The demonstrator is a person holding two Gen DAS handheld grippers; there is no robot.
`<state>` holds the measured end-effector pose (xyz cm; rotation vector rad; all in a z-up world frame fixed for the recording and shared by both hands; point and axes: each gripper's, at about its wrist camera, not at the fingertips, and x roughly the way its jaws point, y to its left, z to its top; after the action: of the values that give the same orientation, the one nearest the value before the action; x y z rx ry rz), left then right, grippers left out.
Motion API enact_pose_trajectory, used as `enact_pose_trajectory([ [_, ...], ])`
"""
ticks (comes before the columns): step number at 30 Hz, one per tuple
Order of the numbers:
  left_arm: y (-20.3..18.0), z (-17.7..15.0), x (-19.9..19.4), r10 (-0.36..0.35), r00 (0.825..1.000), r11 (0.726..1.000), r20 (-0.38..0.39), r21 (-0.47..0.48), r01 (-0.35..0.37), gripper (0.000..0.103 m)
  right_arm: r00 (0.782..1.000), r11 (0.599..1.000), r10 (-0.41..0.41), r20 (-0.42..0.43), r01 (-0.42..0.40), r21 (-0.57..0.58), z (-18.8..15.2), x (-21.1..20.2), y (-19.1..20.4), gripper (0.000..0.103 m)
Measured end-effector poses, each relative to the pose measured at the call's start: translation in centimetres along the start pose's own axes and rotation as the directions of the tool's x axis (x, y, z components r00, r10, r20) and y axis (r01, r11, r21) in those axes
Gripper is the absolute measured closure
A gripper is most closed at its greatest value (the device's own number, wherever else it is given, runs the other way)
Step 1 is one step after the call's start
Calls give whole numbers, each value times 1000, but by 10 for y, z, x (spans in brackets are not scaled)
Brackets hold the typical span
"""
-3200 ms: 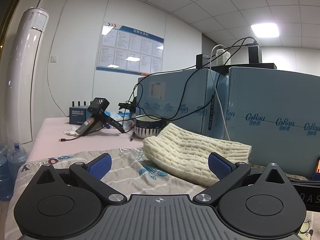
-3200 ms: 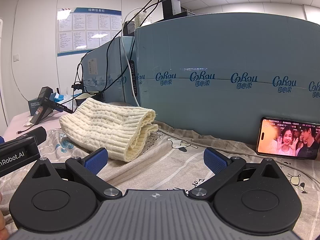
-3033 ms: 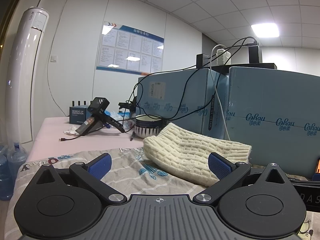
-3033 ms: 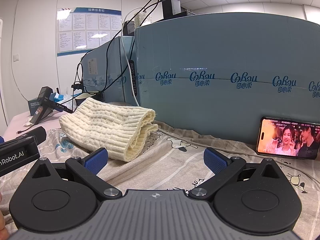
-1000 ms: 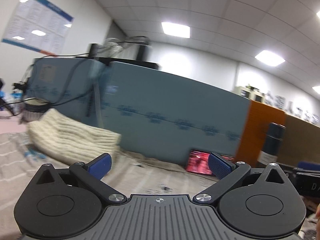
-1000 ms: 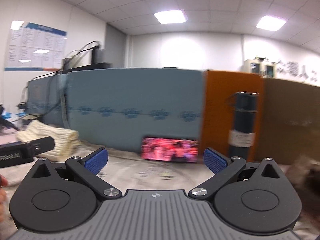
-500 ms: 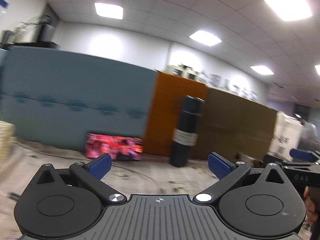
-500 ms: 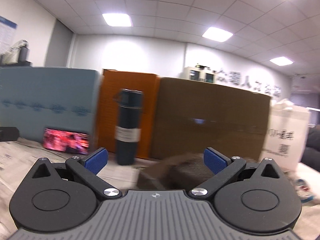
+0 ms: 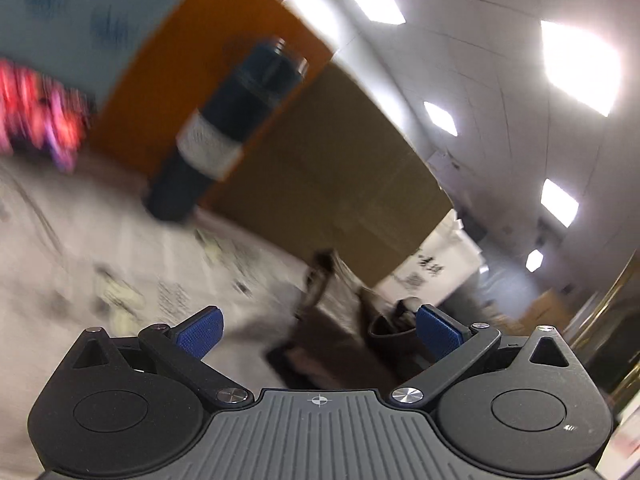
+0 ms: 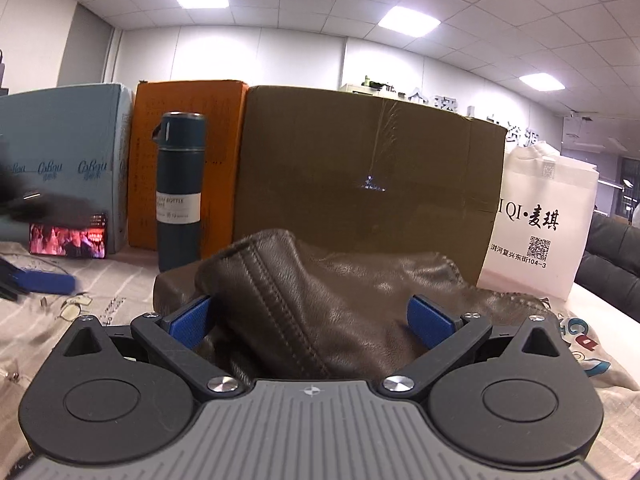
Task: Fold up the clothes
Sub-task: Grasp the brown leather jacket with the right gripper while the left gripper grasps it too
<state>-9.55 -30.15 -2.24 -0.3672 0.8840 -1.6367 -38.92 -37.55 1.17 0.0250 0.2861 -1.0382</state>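
Observation:
A crumpled dark brown leather garment (image 10: 332, 300) lies on the printed cloth-covered table (image 10: 80, 304). My right gripper (image 10: 310, 318) is open, its blue pads on either side of a raised fold of the leather. My left gripper (image 9: 318, 330) is open and tilted, and its view is blurred; a dark patch of the same garment (image 9: 340, 356) lies just ahead of it. The left gripper also shows as a blurred blue-tipped shape in the right wrist view (image 10: 44, 280), at the far left.
A dark teal bottle (image 10: 179, 192) stands behind the garment, before an orange box (image 10: 188, 152) and a brown cardboard box (image 10: 368, 184). A white bag (image 10: 540, 224) stands at the right. A lit phone (image 10: 68, 240) leans on a blue box (image 10: 64, 160) at the left.
Both grippers have swung right, away from the folded cream knit, to the brown leather garment. The right gripper now straddles a fold of it. The left view has tilted.

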Motion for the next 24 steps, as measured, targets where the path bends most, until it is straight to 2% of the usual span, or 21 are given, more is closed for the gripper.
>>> enact_pose_trajectory([
  [2,5,0,21,-37,999,998,-29,-51,36,0,1000,1000,-5,-5,5,-2,0,2,2,3],
  [4,5,2,37,-59,997,998,-43,-38,57,1,1000,1000,-13,-8,13,7,-1,5,1,5],
  [7,2,5,56,-79,995,997,-54,-22,78,3,999,999,-48,-15,48,13,-4,11,0,23],
  [8,-2,6,59,-84,995,996,-59,-5,84,6,998,998,-61,-16,61,20,-5,12,-1,36],
  [9,-7,5,59,-90,994,996,-58,17,91,11,997,997,-73,-16,74,27,-6,14,-2,45],
  [10,-13,5,60,-91,994,994,-56,52,94,13,998,997,-69,-13,69,46,-6,13,-5,48],
  [11,-20,4,60,-87,995,991,-55,93,92,15,998,996,-64,-9,64,66,-6,13,-8,56],
  [12,-26,1,60,-77,996,987,-49,139,83,19,999,994,-54,-4,54,94,-5,12,-12,66],
  [13,-31,-2,59,-62,997,980,-37,187,68,29,999,992,-41,0,41,119,-4,12,-16,69],
  [14,-37,-5,57,-47,999,971,-25,235,52,34,999,990,-35,6,34,138,-4,11,-19,74],
  [15,-43,-9,56,-34,999,959,-13,282,36,42,999,988,-37,13,35,151,-4,11,-22,78],
  [19,-65,-23,52,15,999,888,44,459,-33,59,996,971,-72,58,57,234,-1,4,-36,89],
  [21,-76,-29,50,34,997,838,76,541,-70,66,987,959,-115,110,81,272,6,-7,-43,95],
  [24,-93,-40,46,58,990,749,127,650,-127,80,968,940,-171,185,103,326,21,-24,-53,97],
])
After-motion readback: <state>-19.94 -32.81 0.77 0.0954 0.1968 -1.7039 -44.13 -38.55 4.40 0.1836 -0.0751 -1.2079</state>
